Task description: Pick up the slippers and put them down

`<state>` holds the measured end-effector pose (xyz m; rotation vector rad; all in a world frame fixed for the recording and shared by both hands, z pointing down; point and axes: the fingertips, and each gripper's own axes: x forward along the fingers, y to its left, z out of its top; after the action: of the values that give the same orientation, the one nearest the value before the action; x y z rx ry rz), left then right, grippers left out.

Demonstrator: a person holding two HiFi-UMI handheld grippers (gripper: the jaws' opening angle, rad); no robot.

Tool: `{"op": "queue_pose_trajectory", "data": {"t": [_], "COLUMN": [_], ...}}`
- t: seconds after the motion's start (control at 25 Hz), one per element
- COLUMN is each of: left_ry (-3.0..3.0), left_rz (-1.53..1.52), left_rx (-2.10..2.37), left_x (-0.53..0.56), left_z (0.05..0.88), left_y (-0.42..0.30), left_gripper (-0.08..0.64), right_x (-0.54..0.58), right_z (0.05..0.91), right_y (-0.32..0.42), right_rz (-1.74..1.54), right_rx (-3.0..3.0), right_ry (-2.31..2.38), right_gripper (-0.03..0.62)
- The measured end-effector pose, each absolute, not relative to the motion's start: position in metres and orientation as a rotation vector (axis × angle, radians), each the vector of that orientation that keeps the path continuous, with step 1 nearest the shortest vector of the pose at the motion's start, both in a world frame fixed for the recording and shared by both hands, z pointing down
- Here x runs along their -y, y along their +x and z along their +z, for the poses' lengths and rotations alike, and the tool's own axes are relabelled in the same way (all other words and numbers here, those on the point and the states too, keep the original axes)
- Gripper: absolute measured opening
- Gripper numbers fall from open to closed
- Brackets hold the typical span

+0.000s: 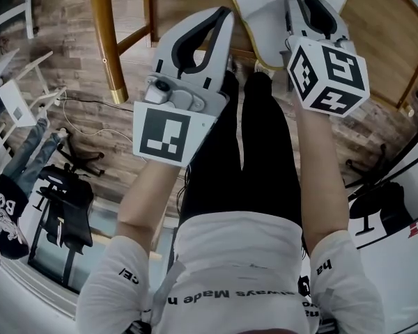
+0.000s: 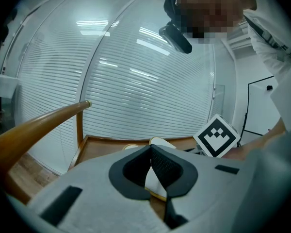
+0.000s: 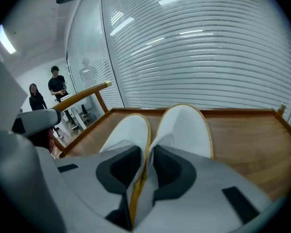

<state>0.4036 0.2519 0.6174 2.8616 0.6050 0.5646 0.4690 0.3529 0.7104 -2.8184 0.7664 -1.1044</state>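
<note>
Your right gripper [image 3: 146, 154] clamps the white slippers [image 3: 184, 130] by their touching inner edges.
They lie on the wooden worktop [image 3: 242, 140], running straight ahead from that gripper; your left gripper [image 2: 151, 150], closed and empty, sits just left of it.

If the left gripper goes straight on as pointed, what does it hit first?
Likely the white slipper just past the left gripper's shut tips, on the wooden surface; depth unclear.

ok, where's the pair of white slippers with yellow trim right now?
The white yellow-trimmed slippers lie side by side on the rimmed wooden tabletop, top centre in the head view, their inner edges pinched by the right gripper.
</note>
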Motion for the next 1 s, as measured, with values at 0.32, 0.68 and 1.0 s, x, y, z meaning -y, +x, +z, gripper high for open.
{"op": "queue_pose_trajectory", "data": {"t": [0.32, 0.68, 1.0], "left_ry": [2.868, 2.879, 2.895], "left_rz": [0.549, 0.512, 0.445], "left_rx": [-0.598, -0.591, -0.581], "left_x": [-0.248, -0.241, -0.238], "left_z": [0.612, 0.584, 0.538], "left_y": [0.404, 0.407, 0.414], "left_gripper": [0.011, 0.011, 0.011], "right_x": [-0.351, -0.354, -0.362], "right_z": [0.706, 0.675, 0.620], "right_y": [0.463, 0.459, 0.470], "right_rz": [-1.086, -1.040, -0.949], "right_rx": [-0.787, -0.796, -0.796], "right_ry": [-2.840, -2.849, -2.879], "right_gripper": [0.037, 0.026, 0.025]}}
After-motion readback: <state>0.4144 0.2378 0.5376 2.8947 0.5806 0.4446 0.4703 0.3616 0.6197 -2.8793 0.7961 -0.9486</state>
